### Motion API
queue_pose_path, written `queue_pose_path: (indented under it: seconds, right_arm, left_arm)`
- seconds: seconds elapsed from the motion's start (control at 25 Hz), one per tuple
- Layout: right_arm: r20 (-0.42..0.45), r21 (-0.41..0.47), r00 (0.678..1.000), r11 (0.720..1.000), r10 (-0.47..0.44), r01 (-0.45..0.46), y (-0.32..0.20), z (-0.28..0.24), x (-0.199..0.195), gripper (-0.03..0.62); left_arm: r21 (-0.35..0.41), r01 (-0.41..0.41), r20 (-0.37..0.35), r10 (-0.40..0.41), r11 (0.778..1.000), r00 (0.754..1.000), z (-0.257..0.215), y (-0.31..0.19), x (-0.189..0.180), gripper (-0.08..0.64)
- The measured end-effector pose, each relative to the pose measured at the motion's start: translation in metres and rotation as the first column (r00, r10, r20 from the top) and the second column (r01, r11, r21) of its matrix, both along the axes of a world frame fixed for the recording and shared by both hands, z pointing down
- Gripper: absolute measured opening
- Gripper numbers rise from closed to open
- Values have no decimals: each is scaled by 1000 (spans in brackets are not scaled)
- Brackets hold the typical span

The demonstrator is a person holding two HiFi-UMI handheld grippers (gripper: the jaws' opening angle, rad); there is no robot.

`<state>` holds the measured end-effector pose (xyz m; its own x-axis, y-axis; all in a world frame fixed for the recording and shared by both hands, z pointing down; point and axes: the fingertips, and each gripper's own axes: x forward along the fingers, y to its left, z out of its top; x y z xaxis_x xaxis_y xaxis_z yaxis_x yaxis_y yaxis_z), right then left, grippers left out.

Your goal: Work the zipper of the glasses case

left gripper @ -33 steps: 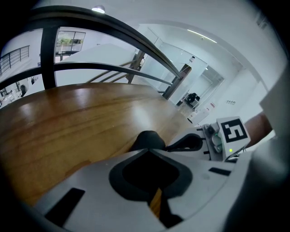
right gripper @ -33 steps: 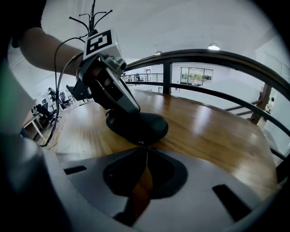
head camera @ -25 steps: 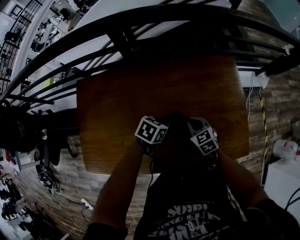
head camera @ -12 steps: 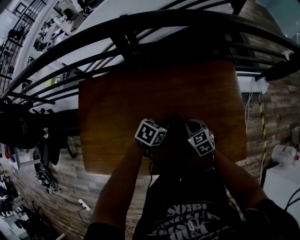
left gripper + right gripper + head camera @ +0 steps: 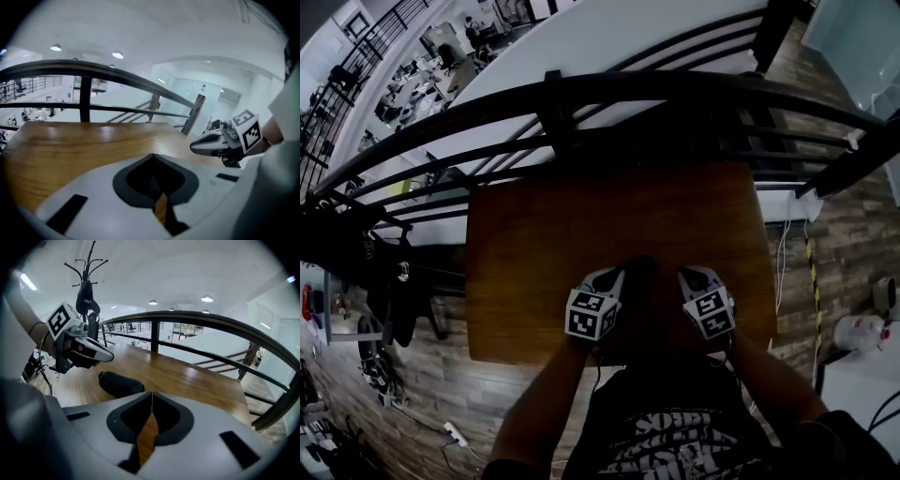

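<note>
The black glasses case lies on the wooden table near its front edge, a dark oblong between the two grippers in the head view. My left gripper rests to its left and my right gripper to its right; neither touches it. In the right gripper view the jaws meet at their tips with nothing between them, and the left gripper hovers just beyond the case. The left gripper view shows its own jaws closed and empty, with the right gripper off to the right; the case is out of that view.
A black metal railing runs along the table's far side. A coat stand rises past the table's left end. Brick-patterned flooring lies to the right, with a cable running down it.
Both grippers have drawn back toward the table's near edge and spread apart, leaving the case lying between them. The head view has shifted, so the table sits lower in frame.
</note>
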<state>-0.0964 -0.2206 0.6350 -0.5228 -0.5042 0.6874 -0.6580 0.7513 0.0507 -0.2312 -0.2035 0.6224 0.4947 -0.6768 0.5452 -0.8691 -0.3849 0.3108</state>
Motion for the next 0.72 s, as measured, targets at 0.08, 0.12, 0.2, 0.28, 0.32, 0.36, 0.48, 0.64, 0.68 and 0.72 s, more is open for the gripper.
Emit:
queue_pose_path:
  seconds: [0.08,0.12,0.2,0.28,0.32,0.36,0.48,0.64,0.68,0.72]
  right_arm:
    - [31,35,999,999,28,-29,7,-20,10,0]
    - [52,55,998,997,43,-46,11,-31,15,0]
    - [97,90,993,993,68,-77,23,-58,21,0]
    - [144,124,986,988,78,-96,36,-86,23,0]
    - [166,140,983,985,80,-104,42,-98,24,0]
    - [187,154,979,982,81,-110,48,-109,26,0]
    - [246,191,967,975,66,-116,66,-139,31,0]
    - [292,213,956,974,13,-78,98,-161,32,-1]
    - [297,218,955,974,-3,-65,104,-164,30,0]
    - [302,222,953,974,-19,-51,109,-168,29,-1]
  left_arm:
    - [77,62,5,-63,995,998,-23,16,-5,6]
    - [112,85,19,-88,990,996,-34,25,-8,5]
    - [174,128,34,-136,976,990,-57,42,-12,5]
    - [225,173,25,-183,959,983,-81,57,-15,5]
    - [250,195,18,-206,948,978,-94,63,-15,5]
    - [275,218,11,-230,937,973,-105,67,-14,6]
    - [342,287,-14,-300,895,954,-140,84,-10,5]
    - [418,319,-26,-340,851,940,-177,113,4,5]
    - [433,322,-23,-347,842,938,-183,120,7,5]
    - [442,328,-22,-355,835,934,-187,126,10,5]
